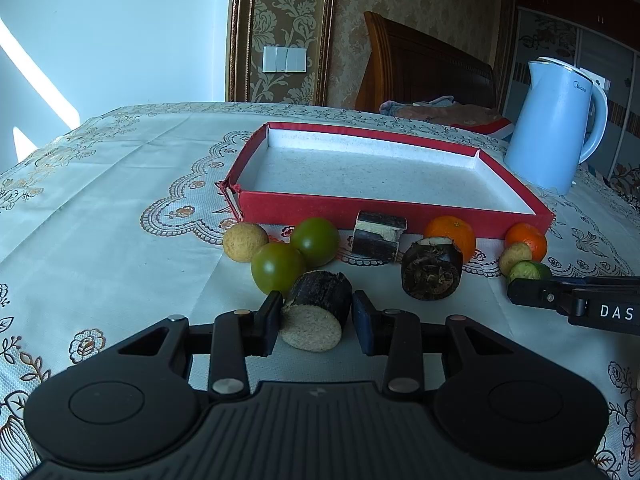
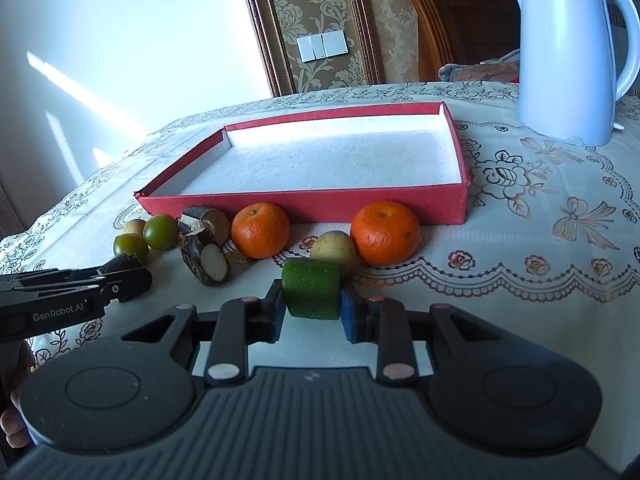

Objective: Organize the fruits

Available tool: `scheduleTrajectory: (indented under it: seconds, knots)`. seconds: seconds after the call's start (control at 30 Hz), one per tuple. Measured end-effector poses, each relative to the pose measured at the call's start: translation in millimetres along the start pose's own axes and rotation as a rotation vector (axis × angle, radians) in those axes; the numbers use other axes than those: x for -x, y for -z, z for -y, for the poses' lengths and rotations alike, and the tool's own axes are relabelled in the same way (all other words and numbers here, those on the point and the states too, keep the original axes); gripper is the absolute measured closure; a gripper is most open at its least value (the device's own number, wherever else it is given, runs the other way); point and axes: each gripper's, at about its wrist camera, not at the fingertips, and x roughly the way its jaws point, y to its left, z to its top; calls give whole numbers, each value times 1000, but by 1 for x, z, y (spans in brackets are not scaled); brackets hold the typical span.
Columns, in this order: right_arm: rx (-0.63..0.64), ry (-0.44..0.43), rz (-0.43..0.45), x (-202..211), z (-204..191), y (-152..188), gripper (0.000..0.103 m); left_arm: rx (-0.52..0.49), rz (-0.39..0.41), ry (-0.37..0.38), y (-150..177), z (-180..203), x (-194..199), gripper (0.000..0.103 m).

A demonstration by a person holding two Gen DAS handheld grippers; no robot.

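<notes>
Fingers first: the left gripper [image 1: 316,316] has its jaws straddling a dark-skinned cane chunk [image 1: 316,312] lying on the tablecloth [image 1: 120,208]. The left pad looks to be touching the bark; on the right side I think there's a sliver of daylight, so I wouldn't call it clamped yet. The right gripper [image 2: 313,306] is clamped tight on a green cucumber piece [image 2: 311,294], pads flat on both sides, just near of a small yellowish fruit [image 2: 334,248].

Handling guesses: the cane chunk seems stiff and woody, fairly light, with rough bark that should give decent friction. Grabbing across the round sides like this seems fine, though a cylinder can roll out if the squeeze is off-centre. The cucumber is softer and probably a bit waxy, so easy on the pressure.

Everything else sits in a row on the near side of the red tray [image 1: 400,208]: two green tomatoes [image 1: 314,240], two more cane pieces [image 1: 432,276], two oranges [image 2: 260,230]. The tray holds nothing so far.

Hard to see: whether the cucumber is lifted or resting on the cloth, the undersides of both pieces, and the right gripper is cut off at the frame edge in the left view. A kettle [image 2: 568,52] stands far right.
</notes>
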Motion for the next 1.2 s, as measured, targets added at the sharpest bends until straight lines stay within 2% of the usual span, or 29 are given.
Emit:
scheduleTrajectory:
  seconds: [0.43,0.63,0.93,1.2]
  knots:
    - [17,11,0,0,-2,0,76,4,0,2,-1,0,-1,66]
    - [66,46,-7,-1,-11,0,76,-8,-1,-9,0,1,-1,66]
    - [147,109,-7,-2,-25,2,76,-18,19,-75,0,4,2,68]
    - [157,118,24,3,-26,2,76,13,64,-134,0,0,10,70]
